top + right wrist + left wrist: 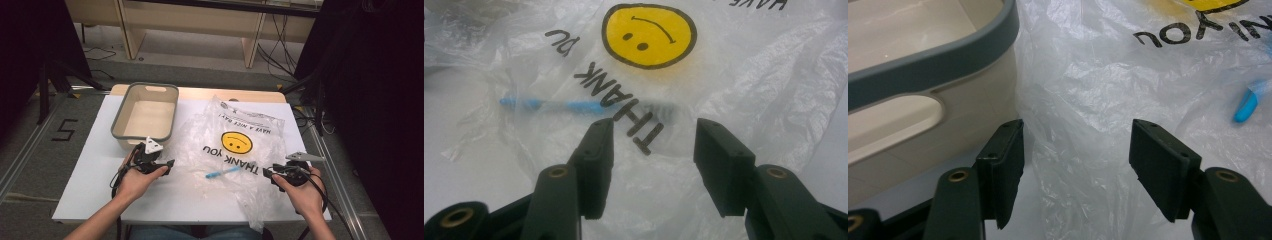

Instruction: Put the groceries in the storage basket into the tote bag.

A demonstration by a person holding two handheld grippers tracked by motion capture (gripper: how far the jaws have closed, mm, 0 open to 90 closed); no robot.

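High view: clear crinkled plastic bag with yellow smiley print (235,145) lies flat between left gripper (167,165) and right gripper (266,173), nothing lifted | left gripper view: jaws wide, empty, bag between them, grey-rimmed beige plastic tub (923,70) beside left jaw | right gripper view: jaws wide, empty, thin blue pen (559,105) inside bag ahead; work looks barely begun.

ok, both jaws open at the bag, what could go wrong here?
1. The bag is thin, crumpled film lying flat; either gripper may pinch one layer only, or slip off.
2. The pen looks to be under or inside the film; lifting the bag could roll it away.
3. The left gripper sits close to the bin wall, so a wide move could knock it.
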